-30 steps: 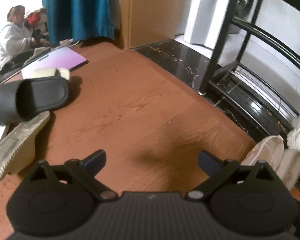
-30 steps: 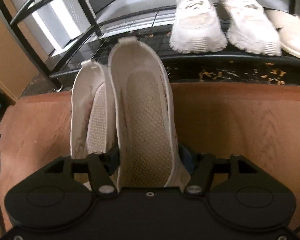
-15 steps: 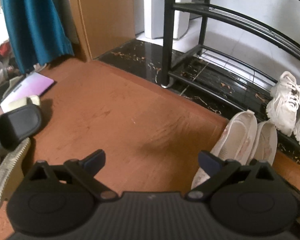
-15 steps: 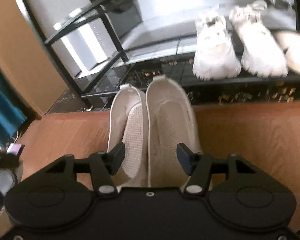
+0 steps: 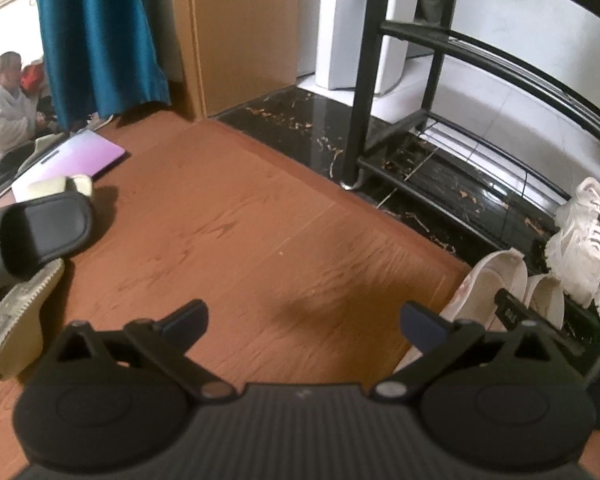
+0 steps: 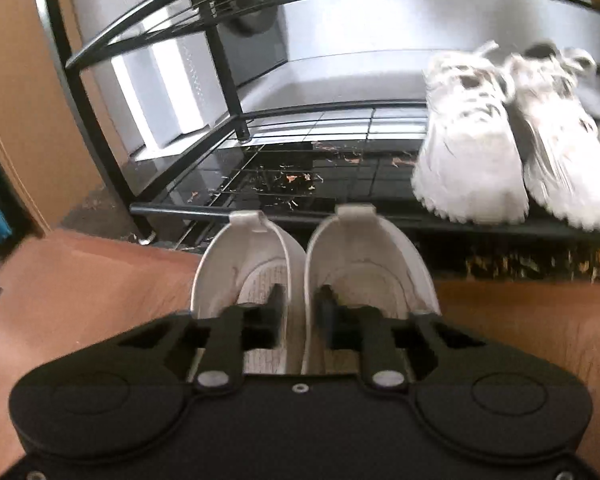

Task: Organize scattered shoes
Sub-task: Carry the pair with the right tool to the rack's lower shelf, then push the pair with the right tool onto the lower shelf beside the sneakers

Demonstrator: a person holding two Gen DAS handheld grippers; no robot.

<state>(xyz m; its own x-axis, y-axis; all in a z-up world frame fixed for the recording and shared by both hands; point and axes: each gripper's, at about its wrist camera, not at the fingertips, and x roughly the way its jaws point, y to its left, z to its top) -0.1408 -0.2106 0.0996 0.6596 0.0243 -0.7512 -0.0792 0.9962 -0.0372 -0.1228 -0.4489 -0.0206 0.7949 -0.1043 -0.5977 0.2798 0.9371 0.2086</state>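
Pair of white slip-on shoes (image 6: 312, 276), on the wood floor at the black shoe rack (image 6: 300, 216): right gripper (image 6: 300, 312) pinched on their adjoining inner walls; left gripper (image 5: 304, 320) wide, empty; next, probably lift onto the bottom shelf beside white sneakers (image 6: 500, 160).

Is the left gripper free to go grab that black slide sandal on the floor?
Probably yes. The left gripper is open and empty, and bare wood floor lies between it and the black slide sandal off to its left; nothing blocks the way.
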